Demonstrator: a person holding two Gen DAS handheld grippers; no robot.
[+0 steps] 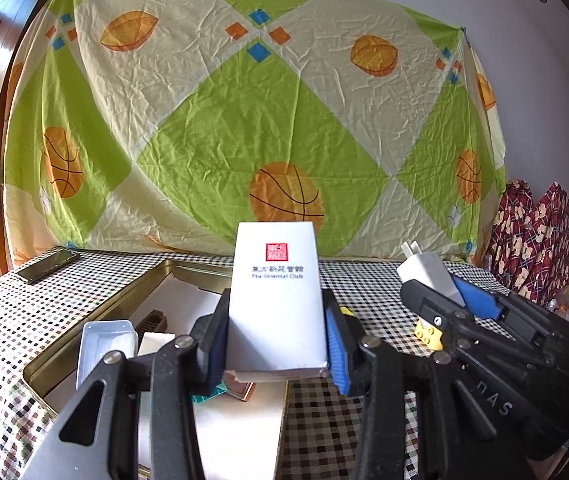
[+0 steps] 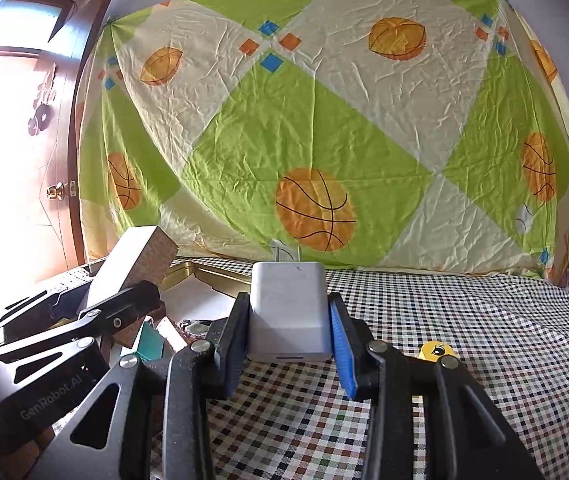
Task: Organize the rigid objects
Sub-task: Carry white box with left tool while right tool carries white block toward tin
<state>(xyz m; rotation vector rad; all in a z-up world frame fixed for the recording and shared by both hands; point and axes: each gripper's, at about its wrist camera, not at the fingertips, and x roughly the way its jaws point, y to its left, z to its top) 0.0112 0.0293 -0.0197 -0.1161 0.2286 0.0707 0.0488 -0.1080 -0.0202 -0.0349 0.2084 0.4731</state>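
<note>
between the fingers of my left tongs (image 1: 276, 344) stands a white box (image 1: 276, 300) with a red seal and printed lettering, gripped upright by its two sides and raised above the gold tray (image 1: 124, 300). the tray rests on the checkered worktop (image 1: 4, 320) and holds a pale open container (image 1: 104, 340), a brown ridged piece (image 1: 152, 320) and a copper-coloured item (image 1: 240, 388) partly hidden under the box. a dark phone (image 1: 48, 266) lies on the worktop beyond the tray, well apart from it.

my right tongs (image 2: 290, 344) clasp a white charger (image 2: 290, 312) by its sides, prongs pointing away from the camera, held clear of the worktop to the right of the tray (image 2: 212, 274). in the left wrist view the same charger (image 1: 428, 272) shows in the right tongs (image 1: 440, 300), near a yellow toy block (image 1: 430, 334) that sits on the cloth. the block (image 2: 436, 350) appears just beside my right finger in the right wrist view. a green and cream sheet (image 1: 244, 120) printed with basketballs hangs behind the worktop.
</note>
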